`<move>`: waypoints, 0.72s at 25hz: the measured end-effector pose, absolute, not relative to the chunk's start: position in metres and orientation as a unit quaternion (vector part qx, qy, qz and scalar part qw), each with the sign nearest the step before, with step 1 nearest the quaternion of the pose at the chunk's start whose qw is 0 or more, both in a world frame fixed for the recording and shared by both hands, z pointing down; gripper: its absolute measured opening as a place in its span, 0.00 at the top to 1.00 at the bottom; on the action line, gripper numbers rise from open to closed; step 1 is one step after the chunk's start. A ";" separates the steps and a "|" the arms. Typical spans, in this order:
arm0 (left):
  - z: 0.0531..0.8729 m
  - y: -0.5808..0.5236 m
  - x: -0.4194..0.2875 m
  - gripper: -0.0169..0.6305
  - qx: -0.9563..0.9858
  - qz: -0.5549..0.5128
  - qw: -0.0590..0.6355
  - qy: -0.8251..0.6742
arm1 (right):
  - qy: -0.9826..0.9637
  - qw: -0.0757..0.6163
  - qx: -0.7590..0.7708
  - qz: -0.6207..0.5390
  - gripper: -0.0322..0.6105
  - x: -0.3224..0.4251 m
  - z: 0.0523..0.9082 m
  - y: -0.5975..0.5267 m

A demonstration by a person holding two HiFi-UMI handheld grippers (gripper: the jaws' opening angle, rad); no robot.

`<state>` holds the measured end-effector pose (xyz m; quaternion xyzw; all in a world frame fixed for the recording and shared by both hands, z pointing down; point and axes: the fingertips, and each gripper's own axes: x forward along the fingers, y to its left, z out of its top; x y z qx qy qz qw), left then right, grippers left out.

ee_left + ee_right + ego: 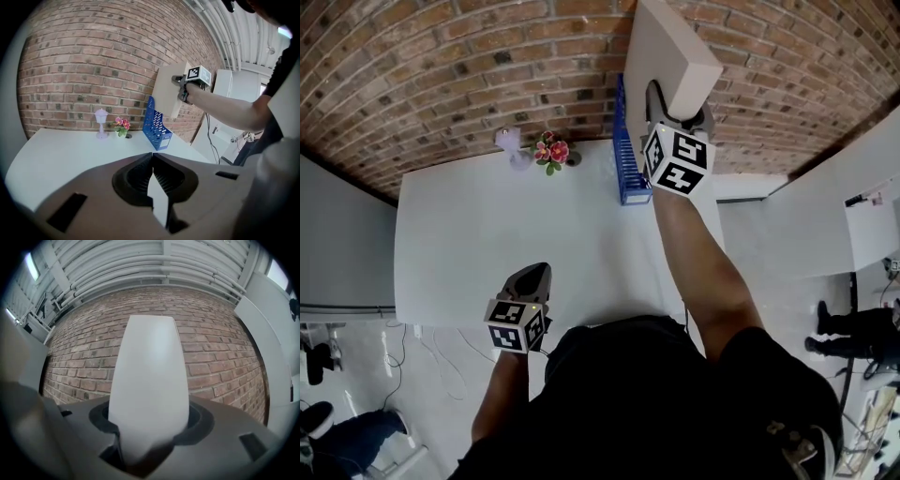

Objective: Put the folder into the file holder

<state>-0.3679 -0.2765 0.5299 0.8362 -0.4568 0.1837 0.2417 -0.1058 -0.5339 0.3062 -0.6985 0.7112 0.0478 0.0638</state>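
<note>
A blue slotted file holder (pixel 627 155) stands upright on the white table (pixel 469 244) at its far right, near the brick wall; it also shows in the left gripper view (pixel 156 125). My right gripper (pixel 680 108) is raised above and just right of the holder, shut on a pale stiff folder (pixel 670 52) that sticks up from its jaws. In the right gripper view the folder (pixel 150 380) fills the space between the jaws. My left gripper (pixel 532 274) hangs over the table's near edge, jaws shut with nothing in them (pixel 152 157).
A small lilac lamp figurine (pixel 508 142) and a pot of pink flowers (pixel 551 152) stand at the table's far edge, left of the file holder. A brick wall runs behind the table. A white cabinet (pixel 825 216) stands to the right, and a person's legs show on the floor there.
</note>
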 end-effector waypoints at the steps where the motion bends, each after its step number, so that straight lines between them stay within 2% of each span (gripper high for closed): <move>1: 0.530 -0.276 -0.370 0.97 0.835 0.183 0.243 -0.459 | 0.709 0.063 -0.700 0.054 0.49 -0.107 0.309 -0.535; 6: 0.532 -0.277 -0.371 0.97 0.832 0.183 0.248 -0.462 | 0.716 0.033 -0.696 0.048 0.44 -0.116 0.335 -0.543; 18: 0.539 -0.271 -0.369 0.97 0.830 0.186 0.252 -0.461 | 0.743 -0.023 -0.669 0.003 0.41 -0.126 0.412 -0.550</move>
